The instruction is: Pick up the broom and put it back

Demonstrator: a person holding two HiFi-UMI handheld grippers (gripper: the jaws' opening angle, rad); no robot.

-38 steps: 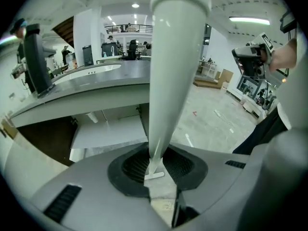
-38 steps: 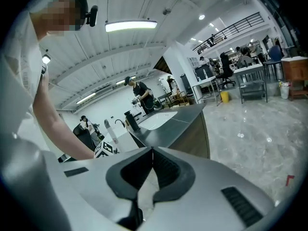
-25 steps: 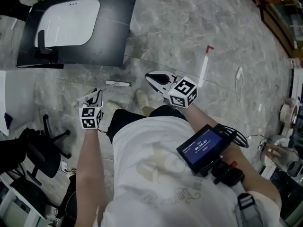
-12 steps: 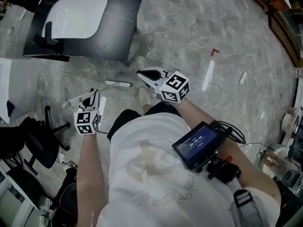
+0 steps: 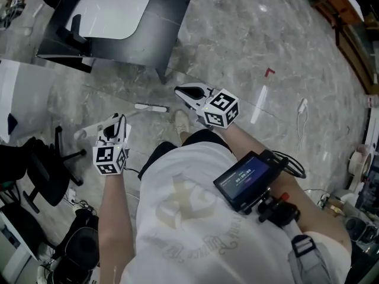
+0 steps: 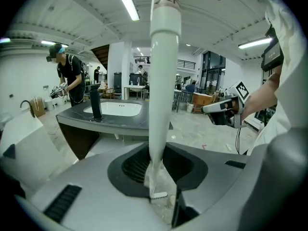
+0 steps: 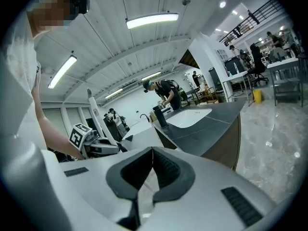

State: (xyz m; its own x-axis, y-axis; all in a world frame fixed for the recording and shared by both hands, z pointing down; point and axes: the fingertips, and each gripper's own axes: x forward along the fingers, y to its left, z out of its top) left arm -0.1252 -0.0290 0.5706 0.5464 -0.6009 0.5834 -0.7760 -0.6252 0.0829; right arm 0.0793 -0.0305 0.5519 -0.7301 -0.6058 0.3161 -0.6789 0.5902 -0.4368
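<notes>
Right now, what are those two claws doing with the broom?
Left gripper shut on broom handle. Right gripper shut, empty. Dark sink counter ahead, not touching either.

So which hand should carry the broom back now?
Left. The left hand-held gripper grips the white broom handle between its jaws. The right hand-held gripper is shut on nothing, apart from the handle.
</notes>
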